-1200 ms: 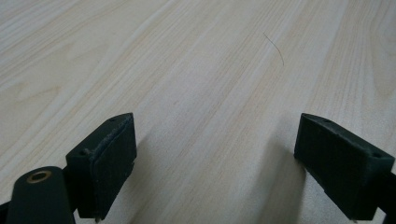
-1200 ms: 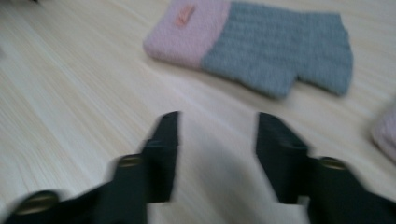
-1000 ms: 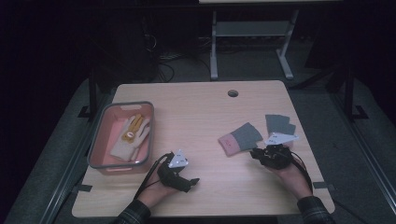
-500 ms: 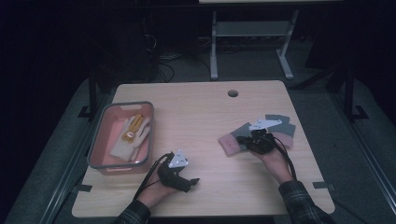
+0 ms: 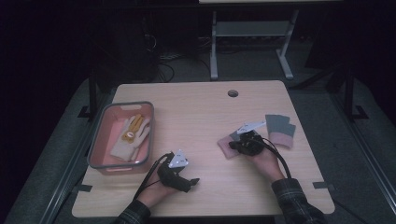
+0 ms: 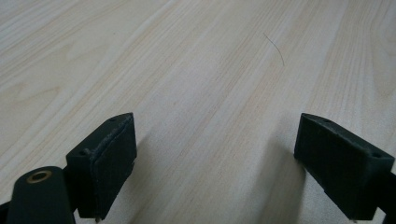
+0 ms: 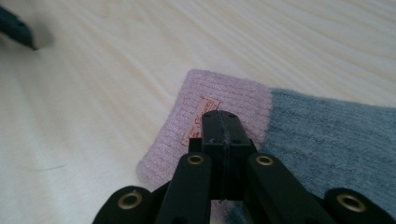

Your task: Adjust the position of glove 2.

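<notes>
A grey knit glove with a pink cuff [image 7: 219,91] lies flat on the wooden table [image 5: 196,121], a small label on its cuff. My right gripper [image 7: 222,116] stands over that cuff with its jaws pressed together, and no fabric shows between them. From above, the right gripper [image 5: 235,145] covers much of this glove [image 5: 227,148]. A second grey and pink glove [image 5: 279,127] lies just to its right. My left gripper [image 5: 192,181] rests near the front edge. Its jaws stand wide open over bare wood [image 6: 210,158].
A pink bin [image 5: 99,140] at the left holds a white glove with yellow parts [image 5: 130,139]. A round cable hole [image 5: 233,93] sits near the table's far edge. A metal stand [image 5: 252,28] is on the floor behind the table.
My right gripper has moved left, from the right of the two gloves to over the pink cuff of the left one. The left gripper has stayed where it was.
</notes>
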